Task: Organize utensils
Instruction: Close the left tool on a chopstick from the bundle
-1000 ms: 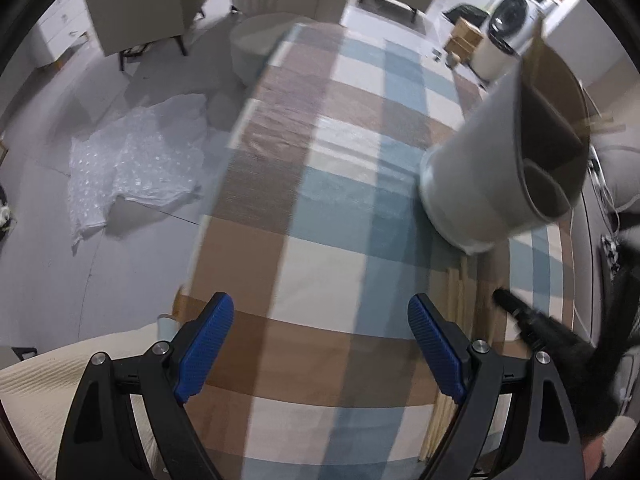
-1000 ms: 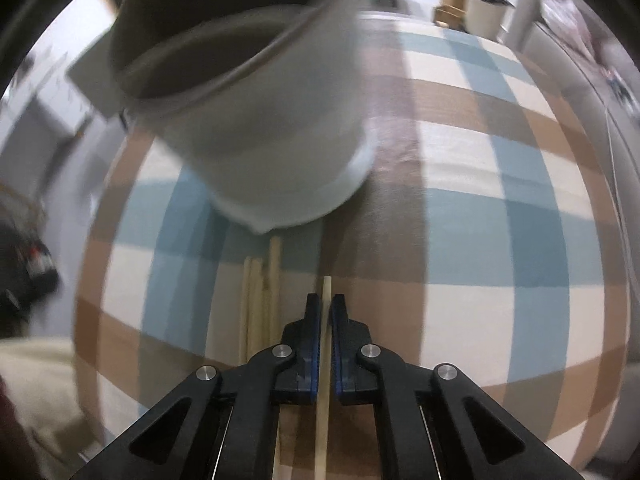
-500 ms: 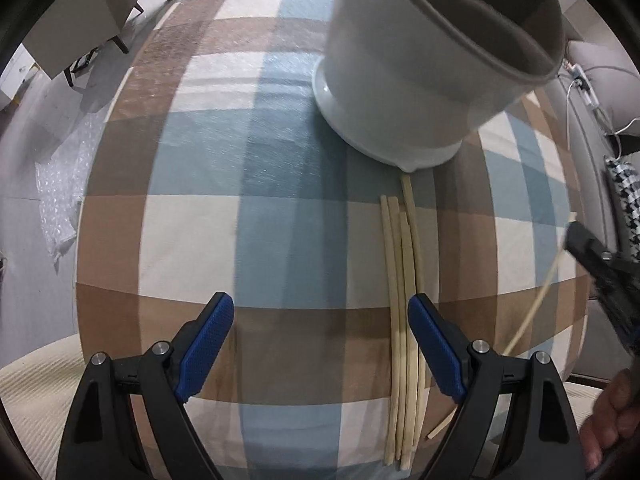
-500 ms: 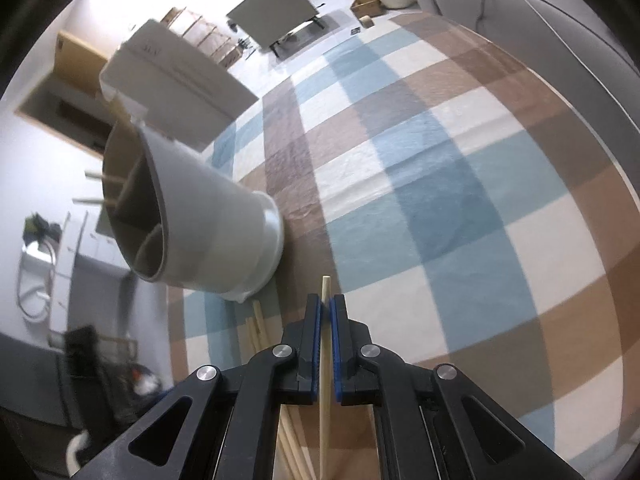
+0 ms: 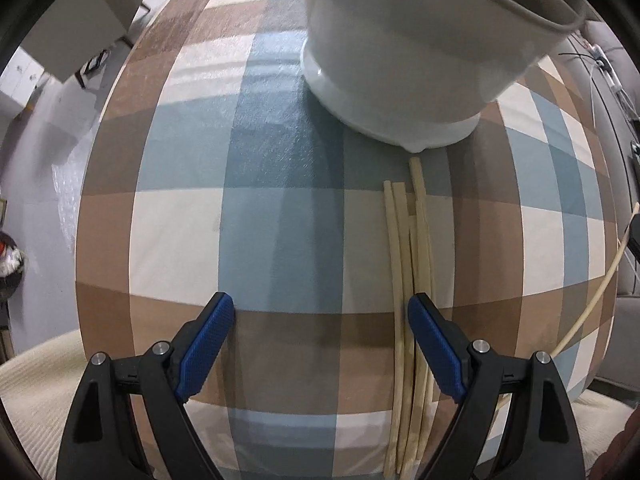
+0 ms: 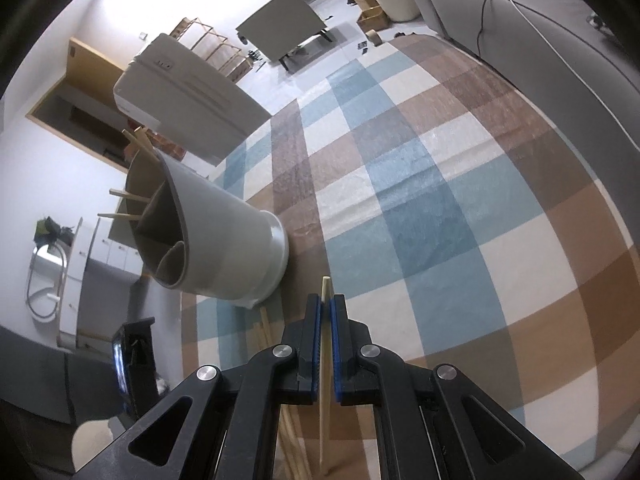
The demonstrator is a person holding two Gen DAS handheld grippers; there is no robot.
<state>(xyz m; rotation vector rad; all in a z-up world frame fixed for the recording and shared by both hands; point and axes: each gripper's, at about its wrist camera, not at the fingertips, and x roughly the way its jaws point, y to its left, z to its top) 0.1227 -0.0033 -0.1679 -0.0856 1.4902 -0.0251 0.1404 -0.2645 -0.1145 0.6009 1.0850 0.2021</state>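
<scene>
Several pale wooden chopsticks [image 5: 404, 280] lie side by side on the checked tablecloth, their far ends close to the base of a grey utensil holder [image 5: 408, 56]. My left gripper [image 5: 320, 320] hangs open over the cloth, pointing down, its right finger just over the bundle. My right gripper [image 6: 326, 312] is shut on a single chopstick [image 6: 325, 380], lifted off the table; that stick also shows at the right edge of the left wrist view as the held chopstick [image 5: 592, 300]. The holder [image 6: 216, 236] has inner dividers and a few chopsticks sticking out of it.
The tablecloth [image 6: 420, 208] covers a table with floor beyond its left edge [image 5: 44, 152]. A grey sofa [image 6: 540, 40] with cables runs along the right. A white appliance [image 6: 184, 100] and a chair [image 6: 284, 24] stand on the floor behind. A cream cushion [image 5: 36, 392] lies near left.
The left gripper swung from the table's edge to over the chopstick bundle, then settled. The right gripper lifted and rolled with its chopstick, so the holder now sits farther left.
</scene>
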